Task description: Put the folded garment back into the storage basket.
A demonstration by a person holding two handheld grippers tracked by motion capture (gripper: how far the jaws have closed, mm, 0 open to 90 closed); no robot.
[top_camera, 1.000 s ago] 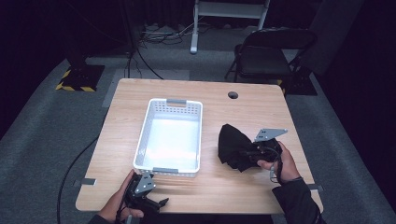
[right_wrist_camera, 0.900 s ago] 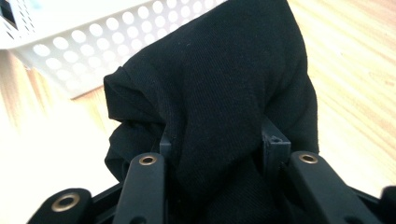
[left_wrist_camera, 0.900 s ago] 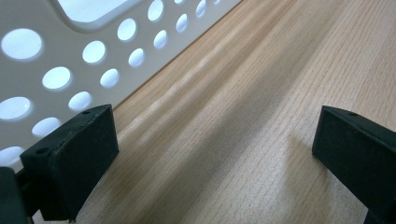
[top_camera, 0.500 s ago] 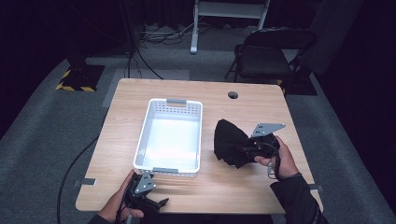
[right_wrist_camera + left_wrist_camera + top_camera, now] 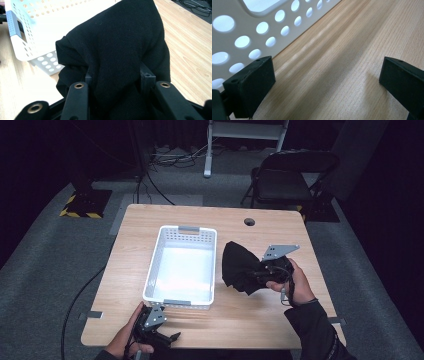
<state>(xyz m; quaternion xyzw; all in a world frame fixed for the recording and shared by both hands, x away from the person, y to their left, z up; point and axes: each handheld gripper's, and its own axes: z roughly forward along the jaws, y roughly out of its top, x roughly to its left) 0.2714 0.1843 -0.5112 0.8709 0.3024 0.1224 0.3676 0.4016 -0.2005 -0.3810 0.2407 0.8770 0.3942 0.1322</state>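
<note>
Since a moment ago, the right gripper (image 5: 261,272) has carried the black cloth (image 5: 240,266) leftward, nearer the white basket (image 5: 156,265) at the frame's centre, while the left gripper (image 5: 162,336) stays low at the bottom left on the wooden table (image 5: 260,325). Folds of cloth hide the right jaw tips, which are clamped on it. The left jaws stand wide apart, holding nothing, beside the basket's perforated wall (image 5: 242,30).
</note>
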